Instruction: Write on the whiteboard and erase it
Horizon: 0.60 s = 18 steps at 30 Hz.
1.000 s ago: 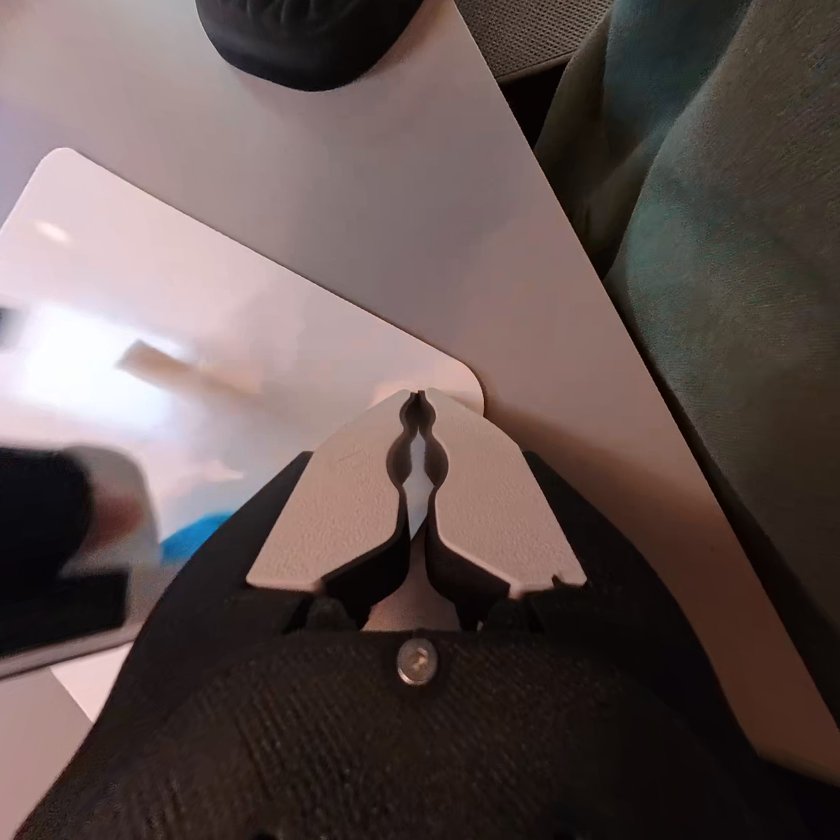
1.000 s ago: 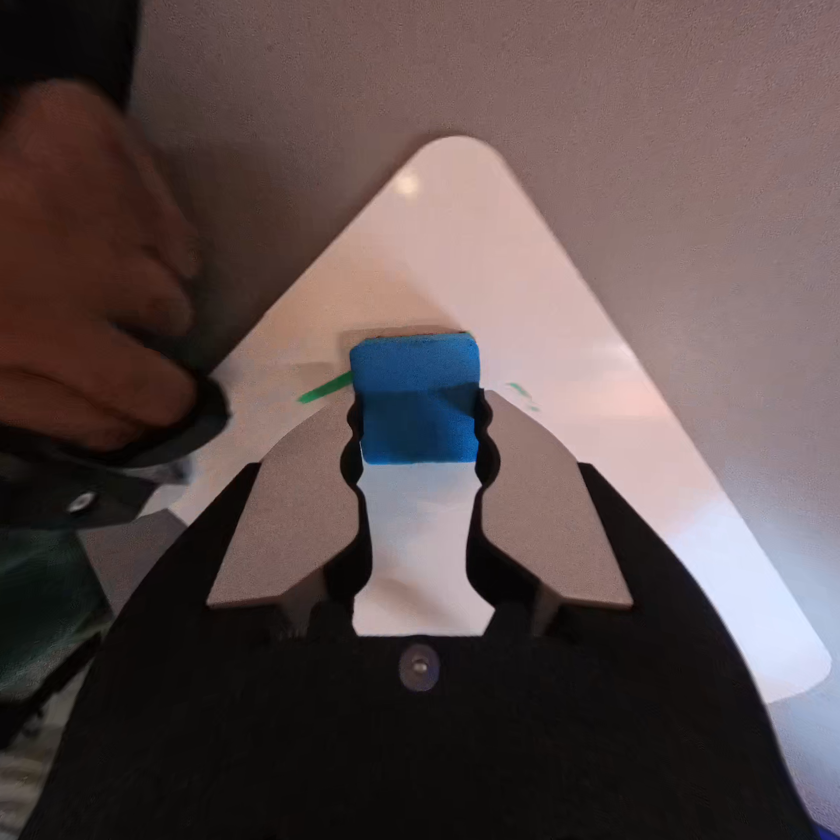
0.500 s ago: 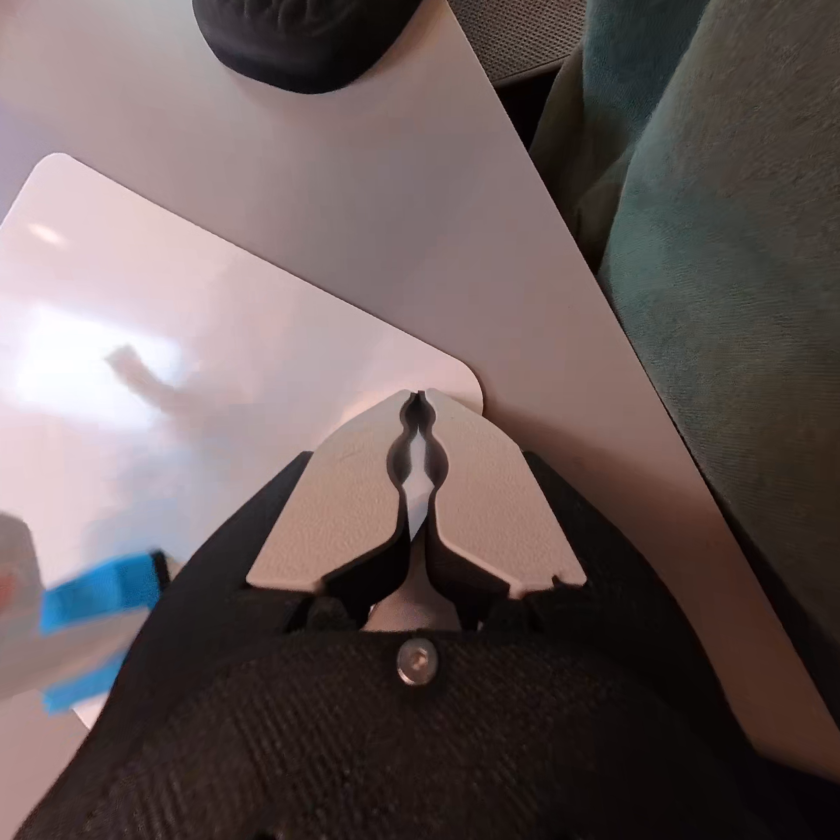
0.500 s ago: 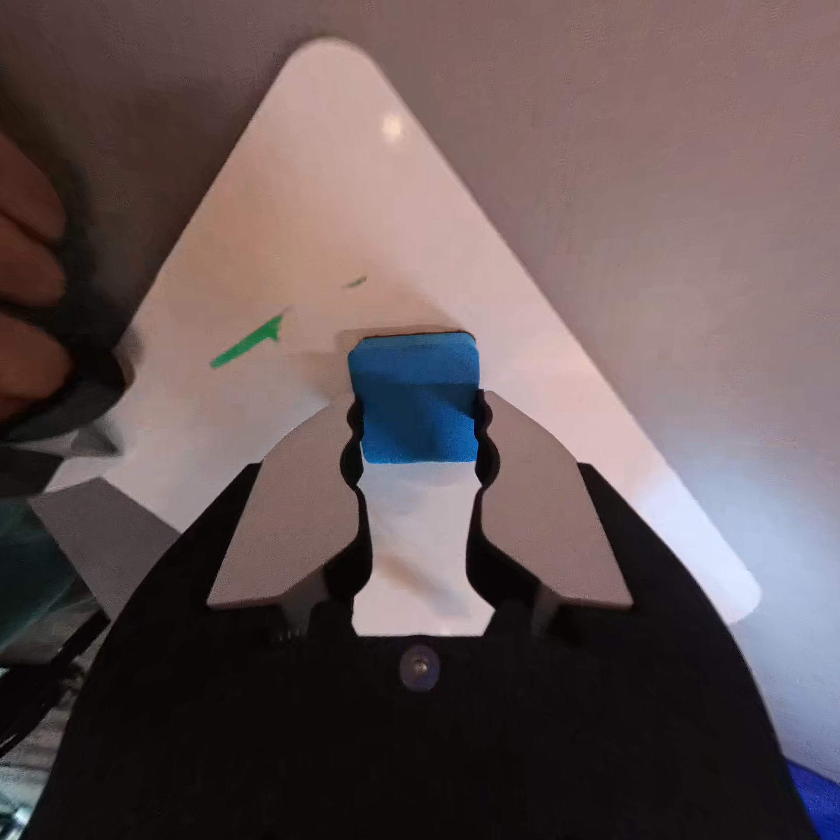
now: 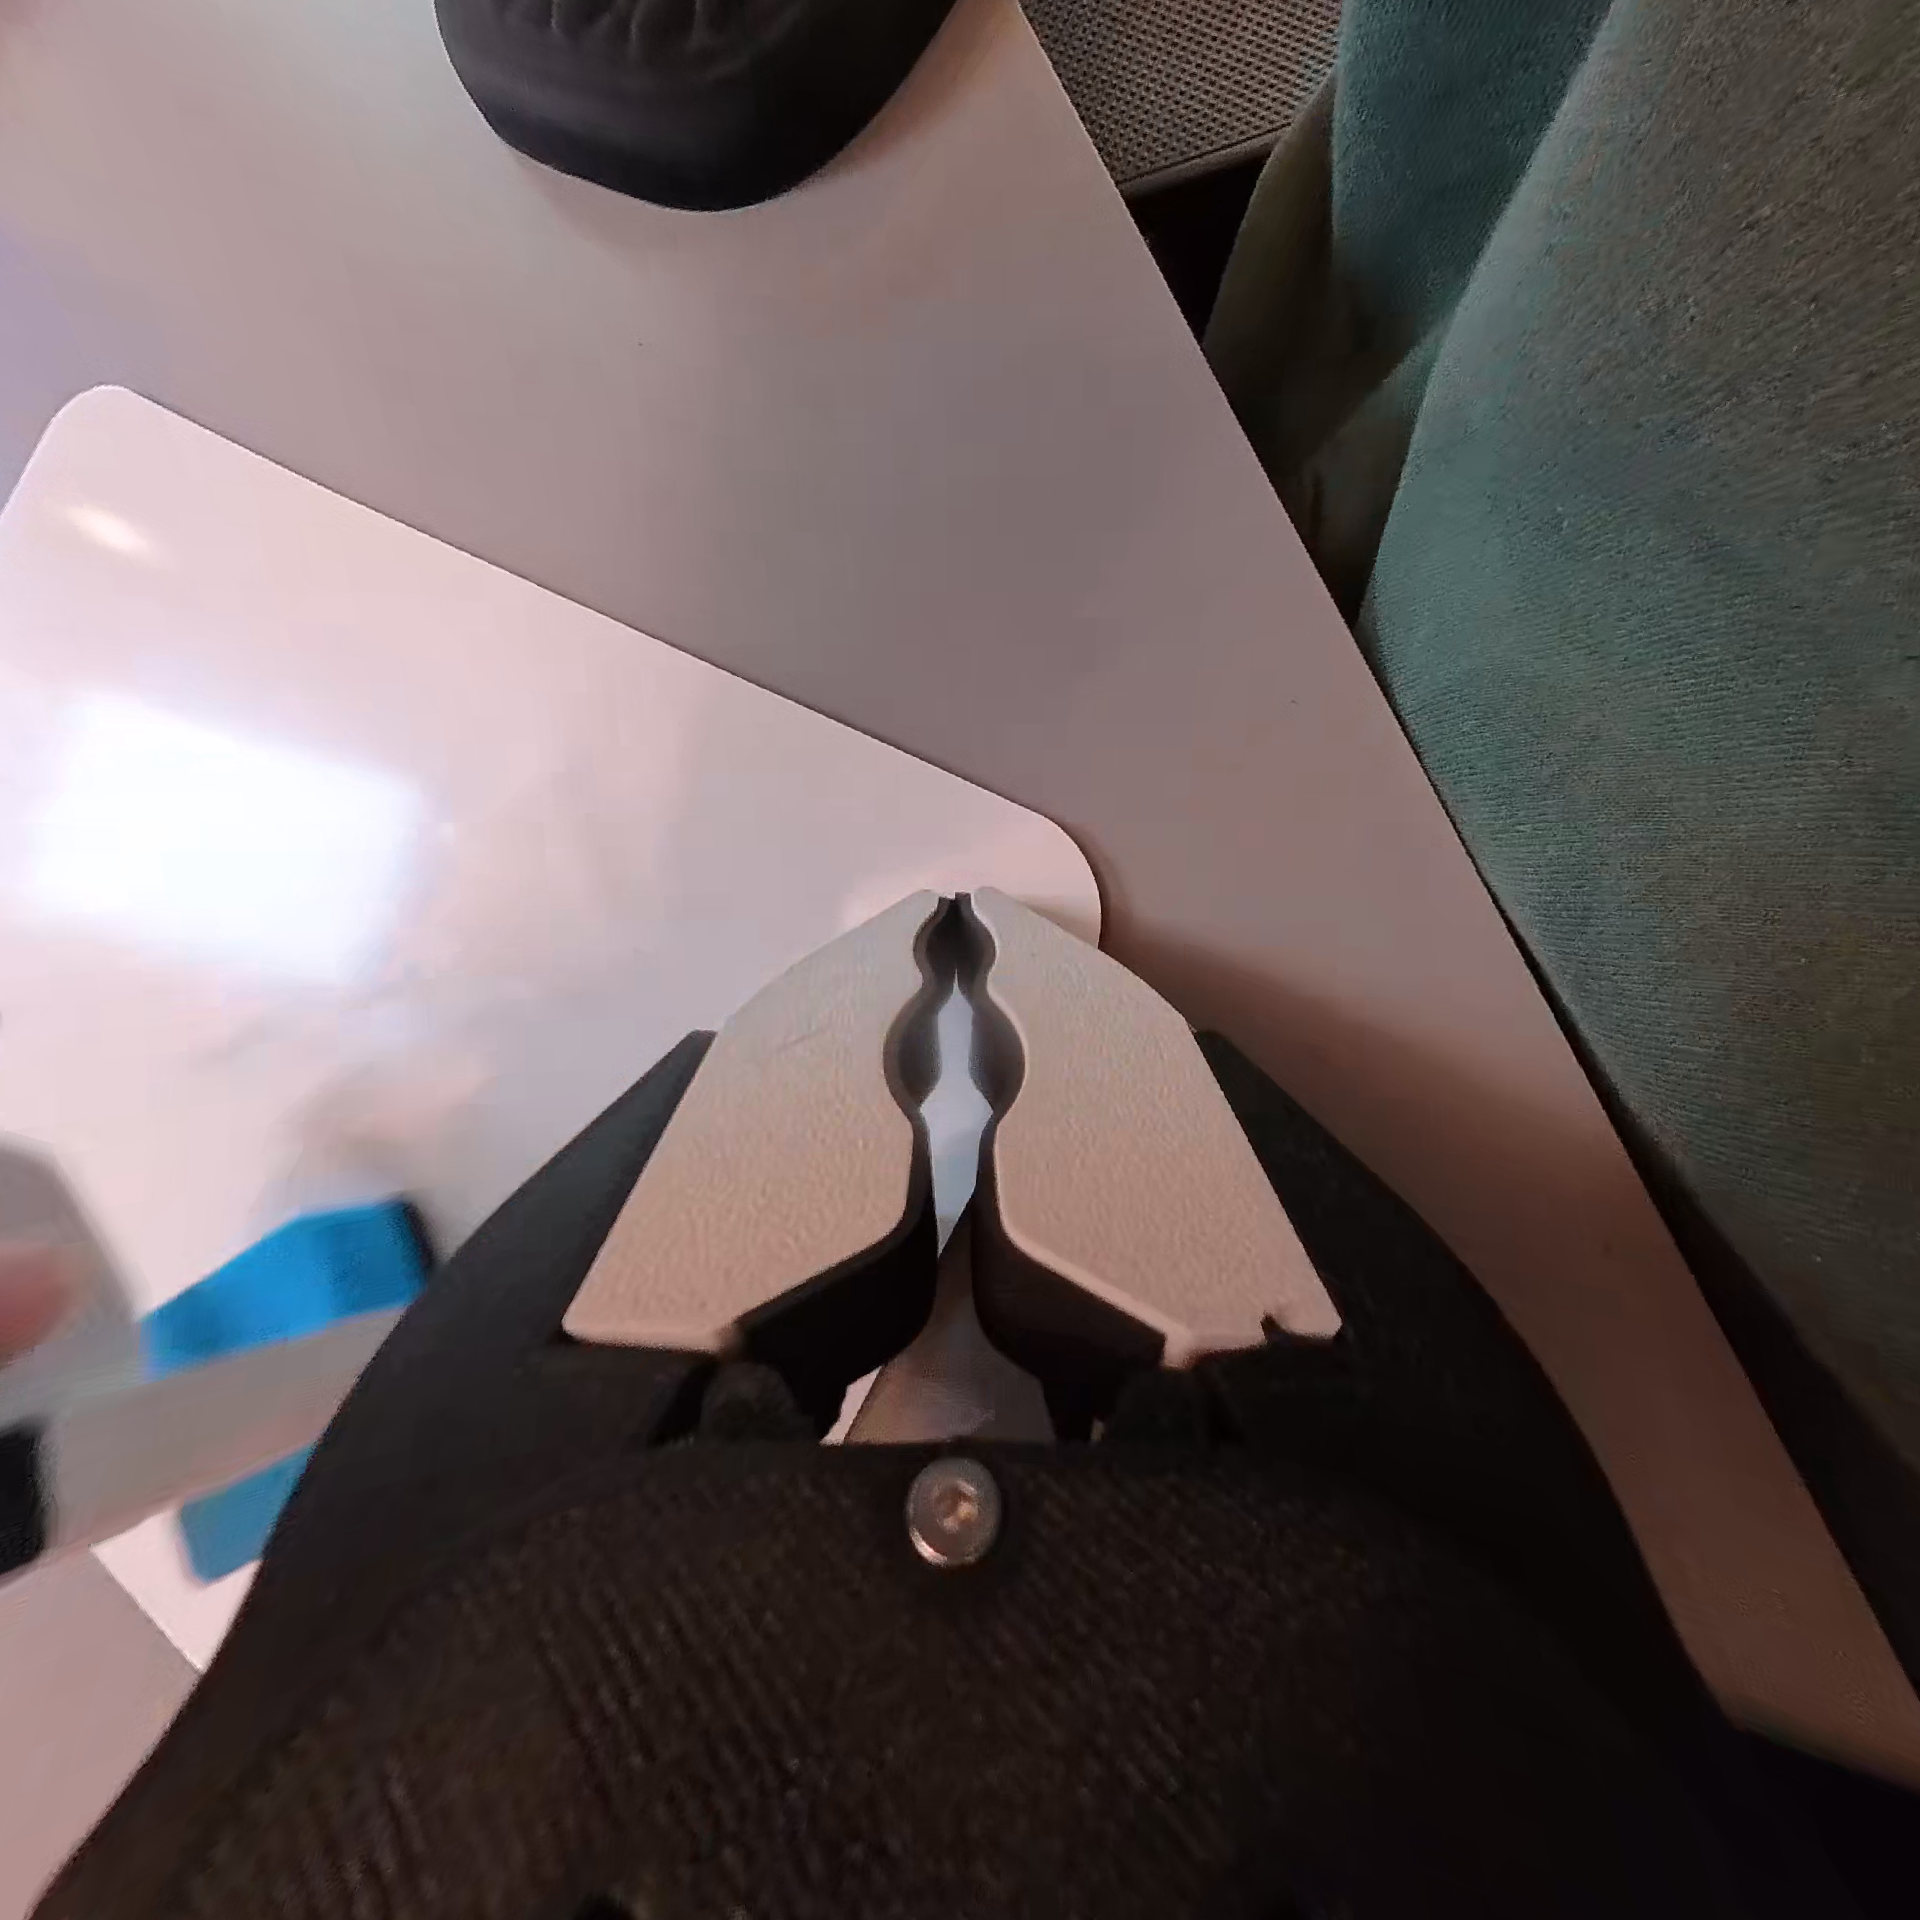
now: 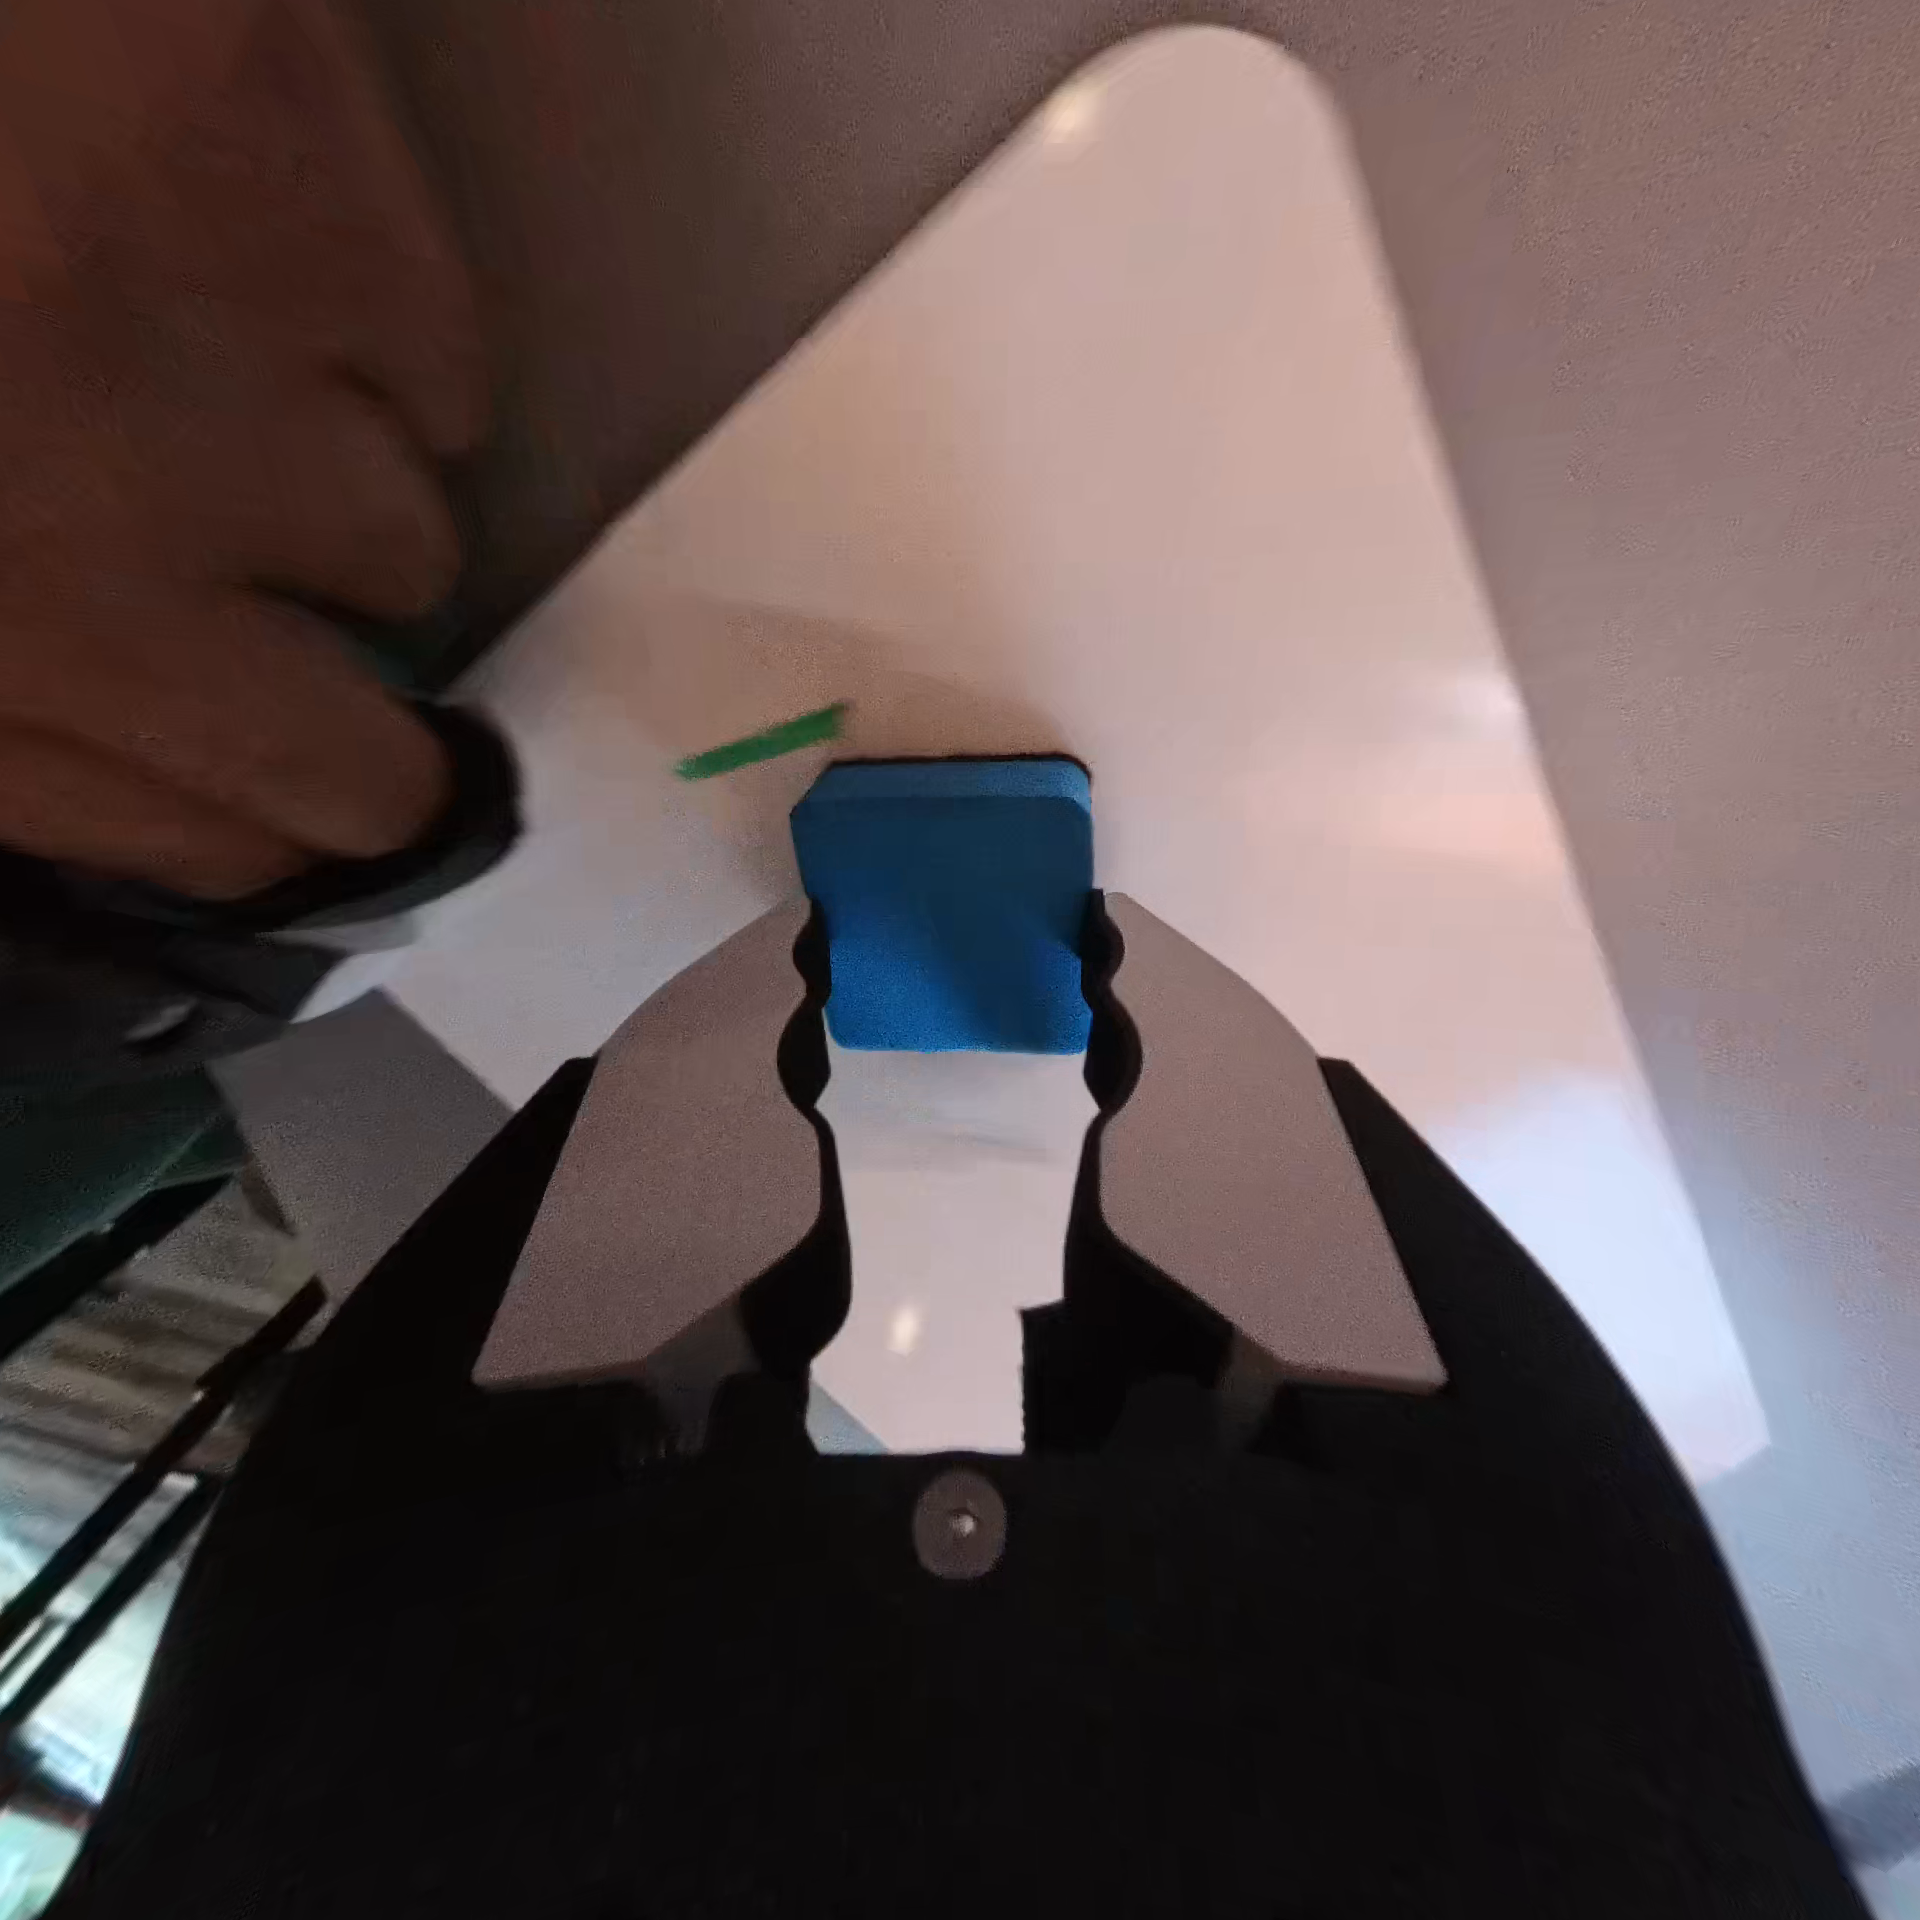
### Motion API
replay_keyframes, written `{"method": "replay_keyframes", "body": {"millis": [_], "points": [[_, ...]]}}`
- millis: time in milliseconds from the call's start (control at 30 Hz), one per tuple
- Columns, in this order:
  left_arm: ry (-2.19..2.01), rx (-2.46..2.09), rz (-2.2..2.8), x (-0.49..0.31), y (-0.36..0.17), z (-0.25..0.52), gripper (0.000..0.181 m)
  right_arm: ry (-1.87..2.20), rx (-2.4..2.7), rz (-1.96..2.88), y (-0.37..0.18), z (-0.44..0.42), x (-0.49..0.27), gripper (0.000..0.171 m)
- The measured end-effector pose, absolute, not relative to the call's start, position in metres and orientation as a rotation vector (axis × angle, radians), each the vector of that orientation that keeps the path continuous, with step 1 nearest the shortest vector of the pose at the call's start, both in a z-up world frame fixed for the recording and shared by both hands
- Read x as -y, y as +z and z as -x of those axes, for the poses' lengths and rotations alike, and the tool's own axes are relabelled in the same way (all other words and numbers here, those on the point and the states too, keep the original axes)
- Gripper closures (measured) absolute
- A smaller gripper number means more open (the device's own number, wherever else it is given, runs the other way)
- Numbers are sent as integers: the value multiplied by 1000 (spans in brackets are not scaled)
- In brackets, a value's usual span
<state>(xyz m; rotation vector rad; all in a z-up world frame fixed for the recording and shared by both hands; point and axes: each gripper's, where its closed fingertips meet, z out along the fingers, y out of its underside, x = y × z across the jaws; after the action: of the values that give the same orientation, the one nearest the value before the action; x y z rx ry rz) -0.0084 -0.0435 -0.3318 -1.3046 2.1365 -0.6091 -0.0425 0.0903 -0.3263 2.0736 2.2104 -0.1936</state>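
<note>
A white whiteboard (image 5: 436, 790) lies flat on the pale table; it also shows in the right wrist view (image 6: 1195, 499). My left gripper (image 5: 961, 902) is shut and empty, its tips resting on the board's near right corner. My right gripper (image 6: 951, 909) is shut on a blue eraser block (image 6: 940, 894) and presses it on the board. A short green marker stroke (image 6: 764, 743) lies just left of the eraser. The eraser and right gripper show blurred at the lower left of the left wrist view (image 5: 281, 1299).
A black rounded object (image 5: 675, 94) sits at the table's far edge. A person's teal clothing (image 5: 1662, 623) fills the right side past the table edge. A hand (image 6: 208, 520) holding the left gripper is at the left of the right wrist view. My right tips are about 25 cm from the black rounded object (image 5: 675, 94), my left tips only 20 cm.
My right gripper has swept the eraser back and forth across the board; a small green fleck seen half a second ago is gone and one green stroke remains. My left gripper has stayed put.
</note>
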Motion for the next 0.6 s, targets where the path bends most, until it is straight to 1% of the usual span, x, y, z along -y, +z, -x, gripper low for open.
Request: {"method": "replay_keyframes", "body": {"millis": [67, 133, 200, 267, 333, 400, 467, 500, 600], "points": [[-604, -2135, 1301, 43, -332, 8, 181, -171, -2211, -2154, -326, 59, -119, 124], [-605, -2134, 1304, 44, -332, 9, 181, -234, -2322, -1995, -326, 76, -87, 124], [-597, -2132, 1304, 44, -332, 9, 181, -212, -2359, -1790, -326, 55, -53, 124], [-598, -2130, 1307, 44, -332, 9, 181, -176, -2271, -1901, -327, 41, -72, 123], [-595, -2129, 1307, 44, -332, 9, 181, -188, -2223, -2060, -328, 54, -101, 124], [-595, -2125, 1305, 44, -332, 9, 181, -261, -2337, -1968, -327, 70, -79, 123], [-605, -2125, 1310, 46, -331, 9, 181, -280, -2370, -1840, -327, 56, -46, 123], [-602, -2125, 1309, 46, -331, 9, 181, -284, -2332, -1851, -327, 45, -46, 123], [-621, -2118, 1316, 47, -331, 8, 181, -263, -2211, -2099, -327, 43, -93, 123]]}}
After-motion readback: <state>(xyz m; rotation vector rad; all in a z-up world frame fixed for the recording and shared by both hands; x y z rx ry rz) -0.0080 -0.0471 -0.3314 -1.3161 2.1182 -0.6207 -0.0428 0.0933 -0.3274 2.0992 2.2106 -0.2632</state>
